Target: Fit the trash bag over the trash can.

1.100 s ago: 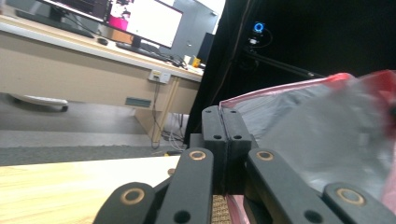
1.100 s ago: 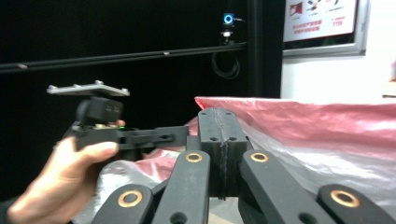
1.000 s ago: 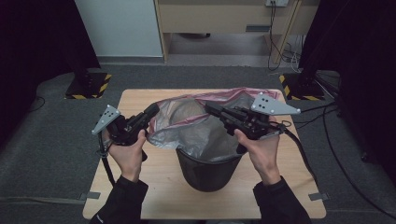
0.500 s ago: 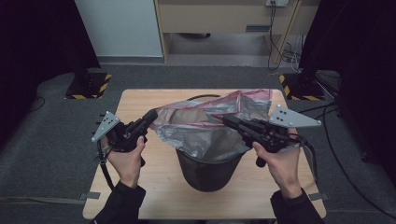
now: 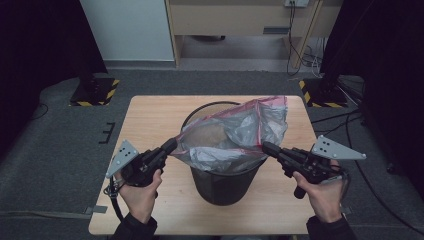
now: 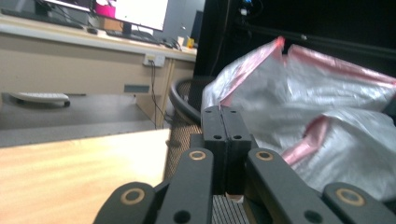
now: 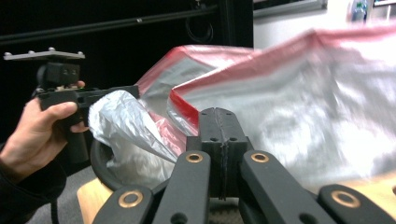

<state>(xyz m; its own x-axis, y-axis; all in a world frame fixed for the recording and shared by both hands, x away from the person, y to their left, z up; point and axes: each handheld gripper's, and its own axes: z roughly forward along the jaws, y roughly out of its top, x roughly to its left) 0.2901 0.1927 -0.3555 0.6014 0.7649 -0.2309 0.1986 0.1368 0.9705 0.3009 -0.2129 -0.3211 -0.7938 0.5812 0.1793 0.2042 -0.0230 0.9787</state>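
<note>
Both grippers' fingertips (image 5: 171, 145) apparently pinch bag (image 5: 235, 135) edges.

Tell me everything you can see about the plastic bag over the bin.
The plastic bag is thin, see-through, crinkled film with a pinkish-red band along its open edge. It hangs spread over the mouth of the black mesh bin on the wooden table, partly sagging inside, its far corner raised. The left gripper pinches its left edge and the right gripper its right edge, both with jaws shut, pulling it wide.
</note>
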